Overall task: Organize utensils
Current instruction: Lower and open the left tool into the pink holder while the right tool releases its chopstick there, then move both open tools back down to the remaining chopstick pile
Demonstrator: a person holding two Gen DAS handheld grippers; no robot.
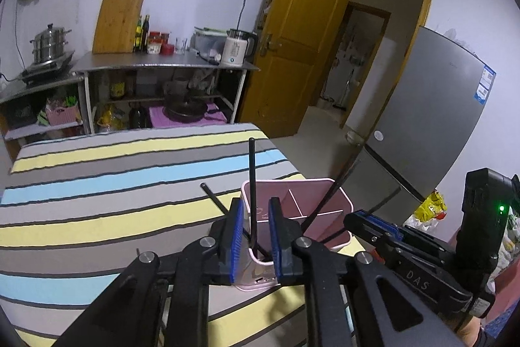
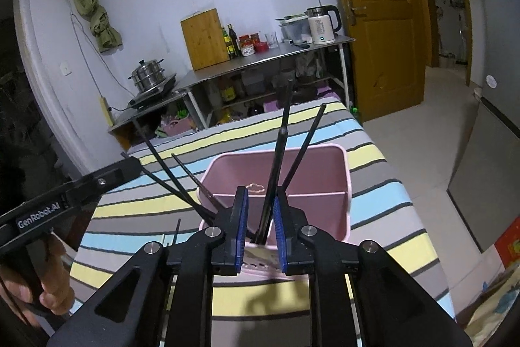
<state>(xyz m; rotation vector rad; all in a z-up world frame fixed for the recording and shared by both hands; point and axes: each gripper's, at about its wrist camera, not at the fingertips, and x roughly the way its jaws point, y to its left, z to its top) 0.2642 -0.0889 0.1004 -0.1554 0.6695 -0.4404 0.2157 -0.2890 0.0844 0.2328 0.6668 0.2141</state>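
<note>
A pink divided utensil holder (image 1: 312,204) (image 2: 312,171) stands on the striped tablecloth (image 1: 97,184) near its right edge. Several black chopsticks stand or lean in its near compartment. In the left wrist view one upright chopstick (image 1: 252,184) rises between the blue pads of my left gripper (image 1: 255,233), which is open around it. Another chopstick (image 1: 213,199) leans left, another (image 1: 331,194) leans right. My right gripper (image 2: 261,226) is open, with two chopsticks (image 2: 276,158) between its pads without being pinched. Other chopsticks (image 2: 169,171) lean left.
The other gripper shows at the right in the left wrist view (image 1: 406,246), and at the left with a hand in the right wrist view (image 2: 65,197). A steel shelf (image 1: 162,64) with kettle and bottles stands behind. A fridge (image 1: 422,126) and a wooden door (image 1: 292,38) stand to the right.
</note>
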